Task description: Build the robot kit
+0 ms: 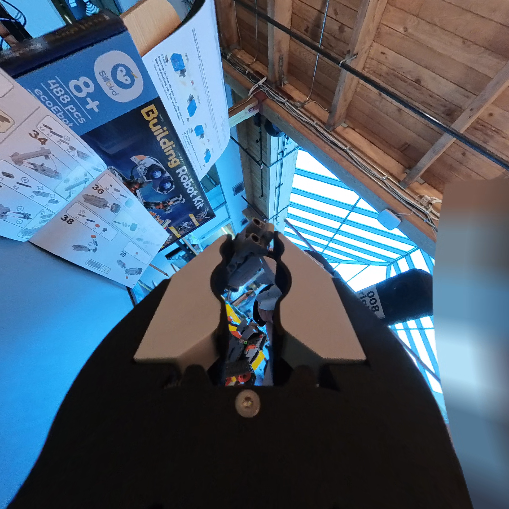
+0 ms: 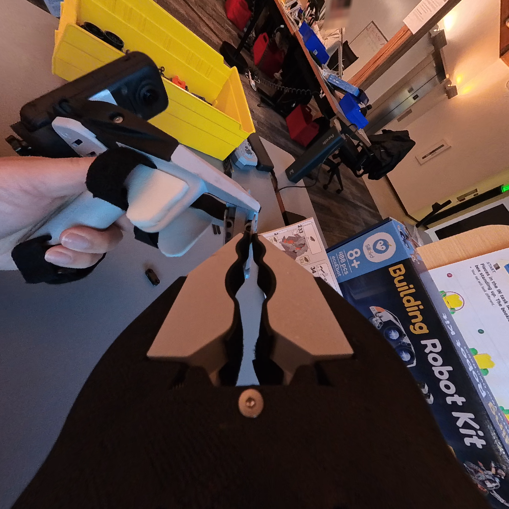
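Observation:
My left gripper (image 1: 252, 242) points upward and is shut on a dark grey building piece (image 1: 248, 256) with round pin holes at its end. A hand holds this gripper in the right wrist view (image 2: 249, 217), where the dark piece (image 2: 229, 224) sticks out below its tips. My right gripper (image 2: 249, 238) is shut on a thin pale grey piece (image 2: 248, 264), and its tips nearly touch the left gripper's tips. The right gripper's black body (image 1: 399, 297) shows at the right in the left wrist view. A small black pin (image 2: 152, 276) lies on the grey table (image 2: 68, 344).
A yellow bin (image 2: 192, 115) with loose parts stands behind the left gripper. A blue kit box (image 2: 399, 316) and an open instruction booklet (image 2: 300, 245) lie on the right, with a printed sheet (image 2: 482, 303) beyond. A partly built orange and grey model (image 1: 242, 355) shows between my left fingers. My two grippers' fingertips are within a few centimetres of each other.

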A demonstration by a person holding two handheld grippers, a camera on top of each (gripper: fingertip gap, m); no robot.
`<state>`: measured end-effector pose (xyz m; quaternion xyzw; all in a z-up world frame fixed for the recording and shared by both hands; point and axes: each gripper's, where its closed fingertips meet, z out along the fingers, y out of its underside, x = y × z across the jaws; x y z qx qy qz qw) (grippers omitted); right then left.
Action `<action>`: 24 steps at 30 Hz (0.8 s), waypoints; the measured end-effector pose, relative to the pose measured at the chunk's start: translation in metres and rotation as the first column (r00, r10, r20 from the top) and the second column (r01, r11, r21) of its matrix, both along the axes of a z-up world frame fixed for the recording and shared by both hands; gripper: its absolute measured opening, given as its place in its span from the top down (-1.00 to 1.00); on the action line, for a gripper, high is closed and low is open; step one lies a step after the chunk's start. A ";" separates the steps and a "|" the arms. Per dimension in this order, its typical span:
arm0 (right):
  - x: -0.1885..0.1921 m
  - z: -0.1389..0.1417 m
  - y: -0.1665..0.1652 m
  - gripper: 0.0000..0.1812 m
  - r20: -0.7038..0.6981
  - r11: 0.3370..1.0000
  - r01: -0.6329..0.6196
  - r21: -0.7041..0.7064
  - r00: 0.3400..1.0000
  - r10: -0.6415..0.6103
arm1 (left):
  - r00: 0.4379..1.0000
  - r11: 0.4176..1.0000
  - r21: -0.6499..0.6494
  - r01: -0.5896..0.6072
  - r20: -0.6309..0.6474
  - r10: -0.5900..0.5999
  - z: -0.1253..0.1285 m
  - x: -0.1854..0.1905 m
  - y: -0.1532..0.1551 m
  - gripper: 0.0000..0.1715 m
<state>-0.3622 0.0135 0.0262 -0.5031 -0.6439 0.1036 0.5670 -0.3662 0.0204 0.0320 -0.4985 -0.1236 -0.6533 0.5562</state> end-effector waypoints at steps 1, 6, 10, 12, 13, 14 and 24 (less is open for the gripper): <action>0.000 -0.001 0.000 0.98 0.002 1.000 0.000 0.000 1.000 0.000 | 1.000 1.000 -0.006 0.008 0.008 -0.008 -0.001 0.000 0.000 0.69; 0.000 -0.001 0.002 0.98 -0.008 1.000 -0.001 -0.009 1.000 0.001 | 1.000 1.000 -0.025 0.015 -0.001 -0.015 -0.004 0.002 0.003 0.72; -0.002 -0.003 0.003 0.98 -0.026 0.999 -0.001 -0.034 1.000 0.000 | 1.000 0.999 -0.034 -0.002 -0.006 0.001 -0.006 0.000 0.004 0.73; -0.002 -0.004 0.004 0.98 -0.030 0.999 -0.004 -0.046 1.000 0.003 | 1.000 0.999 -0.041 0.001 0.001 -0.001 -0.007 0.000 0.005 0.72; -0.002 -0.005 0.004 0.98 -0.036 0.998 -0.004 -0.066 0.999 0.001 | 1.000 0.999 -0.042 0.003 0.000 -0.003 -0.007 0.000 0.005 0.72; -0.002 -0.004 0.004 0.98 -0.049 0.995 -0.005 -0.104 0.999 0.000 | 1.000 0.999 -0.038 0.001 -0.005 -0.001 -0.007 0.000 0.005 0.72; 0.000 -0.001 0.005 0.98 -0.074 0.987 -0.004 -0.159 0.997 -0.008 | 0.998 1.000 -0.008 0.003 -0.065 -0.004 -0.004 0.003 0.005 0.72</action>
